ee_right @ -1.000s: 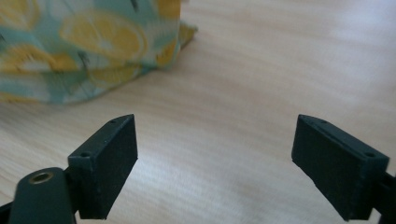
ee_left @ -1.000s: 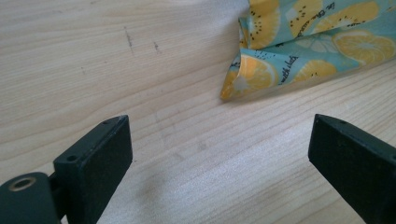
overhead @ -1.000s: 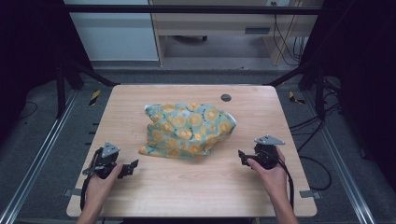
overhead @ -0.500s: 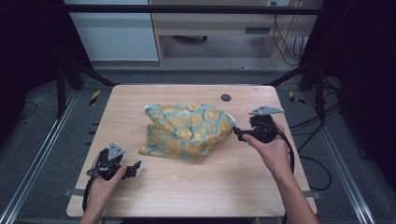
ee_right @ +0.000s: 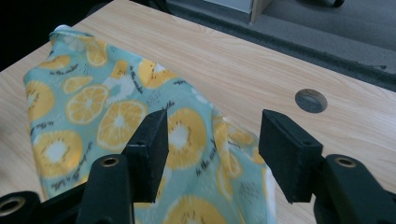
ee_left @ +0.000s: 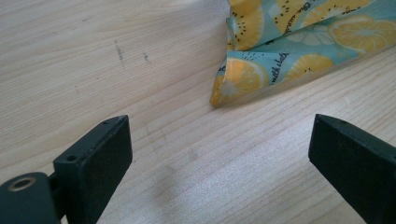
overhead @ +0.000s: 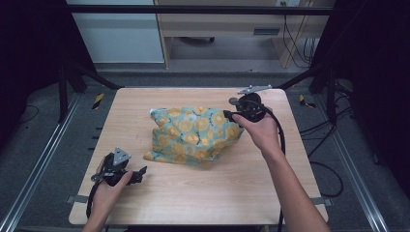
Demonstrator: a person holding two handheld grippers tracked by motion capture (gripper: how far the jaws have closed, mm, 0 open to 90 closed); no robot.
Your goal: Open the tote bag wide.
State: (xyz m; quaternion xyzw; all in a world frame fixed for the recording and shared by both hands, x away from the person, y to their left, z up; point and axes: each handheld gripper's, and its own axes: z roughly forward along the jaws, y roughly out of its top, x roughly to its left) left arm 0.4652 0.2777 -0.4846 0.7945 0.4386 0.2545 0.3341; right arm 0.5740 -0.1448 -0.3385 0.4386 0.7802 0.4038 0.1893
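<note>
My table (overhead: 203, 193) is light wood grain, with a round hole (ee_right: 311, 100) near its 1 o'clock corner. Grey floor (overhead: 48, 145) all around. Metal rails (overhead: 34, 179) run along it at 9 and 3 o'clock. Black frame bar (overhead: 203, 9) crosses at 12, black posts at 10 and 2. Beyond at 12: pale cabinet (overhead: 130, 34), wooden desk (overhead: 227, 29). Black cables (overhead: 329, 169) on floor at 3. Both sides dark; table evenly lit.

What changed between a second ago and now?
The right gripper moved from the table's near right up and across to the far right corner of the fruit-print cloth. Its jaws have just been closing, with a raised fold of the cloth between them; the pads don't press it yet. The left gripper, open, stayed near the cloth's near left corner. The cloth hasn't shifted.
</note>
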